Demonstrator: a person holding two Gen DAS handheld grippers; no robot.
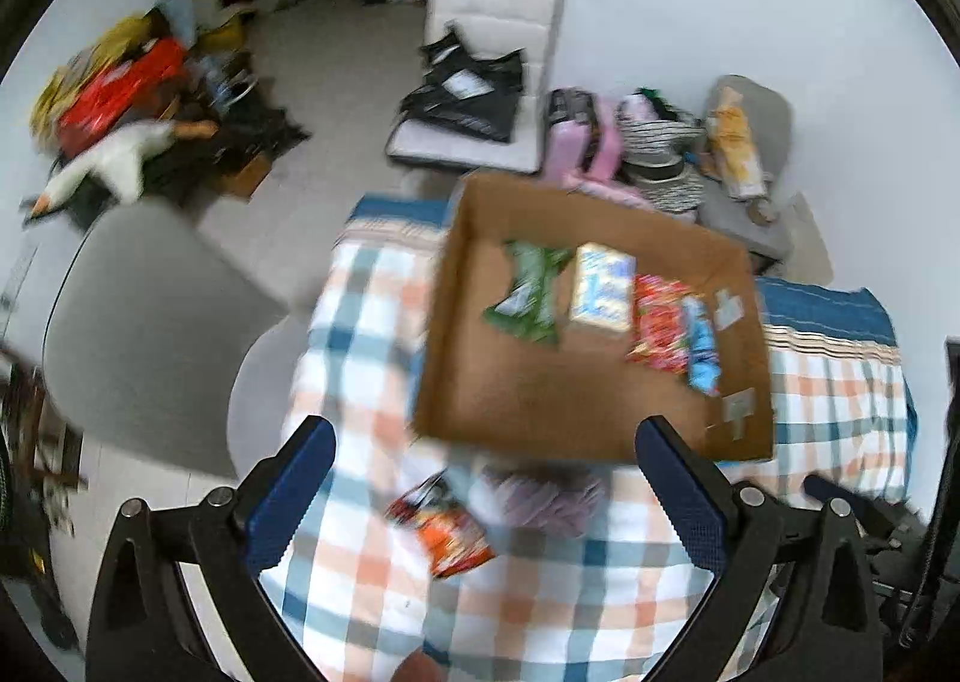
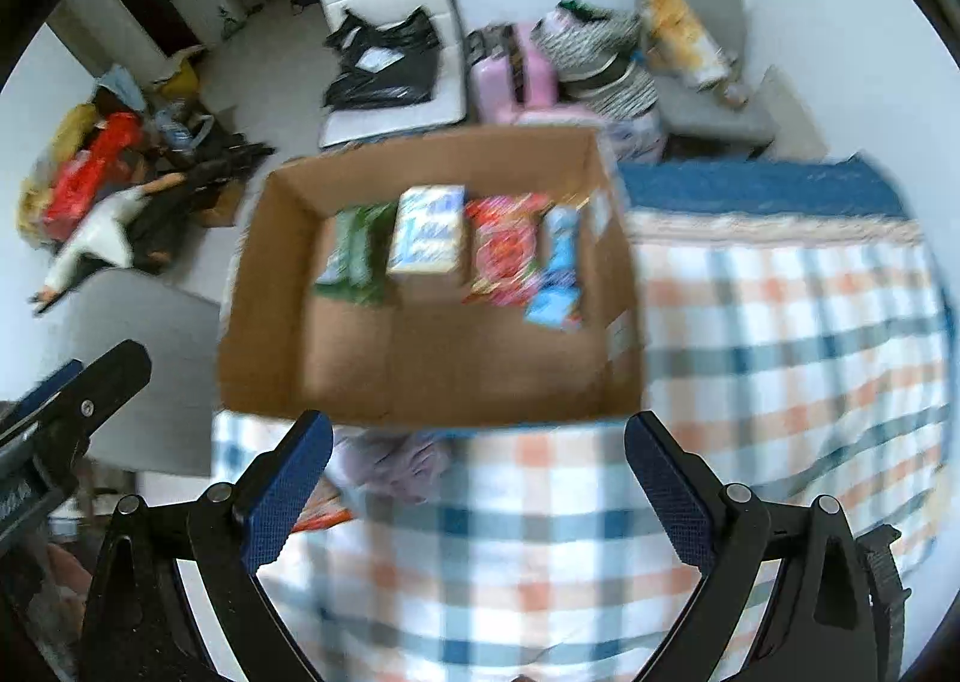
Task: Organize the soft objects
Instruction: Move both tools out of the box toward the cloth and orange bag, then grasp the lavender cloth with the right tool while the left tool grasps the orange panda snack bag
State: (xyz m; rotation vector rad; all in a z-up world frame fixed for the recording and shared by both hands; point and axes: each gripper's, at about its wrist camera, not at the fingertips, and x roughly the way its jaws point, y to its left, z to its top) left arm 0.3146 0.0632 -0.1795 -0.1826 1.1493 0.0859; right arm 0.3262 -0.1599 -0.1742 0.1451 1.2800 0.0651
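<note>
An open cardboard box (image 1: 510,412) (image 2: 420,376) stands on a plaid tablecloth (image 1: 540,610) (image 2: 780,322). Inside lie a green packet (image 1: 528,292) (image 2: 354,256), a white-blue pack (image 1: 603,286) (image 2: 429,229), a red packet (image 1: 660,322) (image 2: 504,250) and a blue packet (image 1: 702,343) (image 2: 558,274). In front of the box lie an orange-red snack packet (image 1: 447,526) (image 2: 321,514) and a pale lilac soft pack (image 1: 549,493) (image 2: 396,463). My left gripper (image 1: 486,496) is open and empty above them. My right gripper (image 2: 480,490) is open and empty above the cloth; the left gripper also shows at its left (image 2: 78,400).
A grey chair (image 1: 156,322) (image 2: 150,370) stands left of the table. On the floor behind are a white seat with black bags (image 1: 474,100) (image 2: 384,58), a pink suitcase (image 1: 585,142) (image 2: 516,76), a clutter pile with a plush goose (image 1: 114,160) (image 2: 96,244), and a grey chair (image 1: 750,142).
</note>
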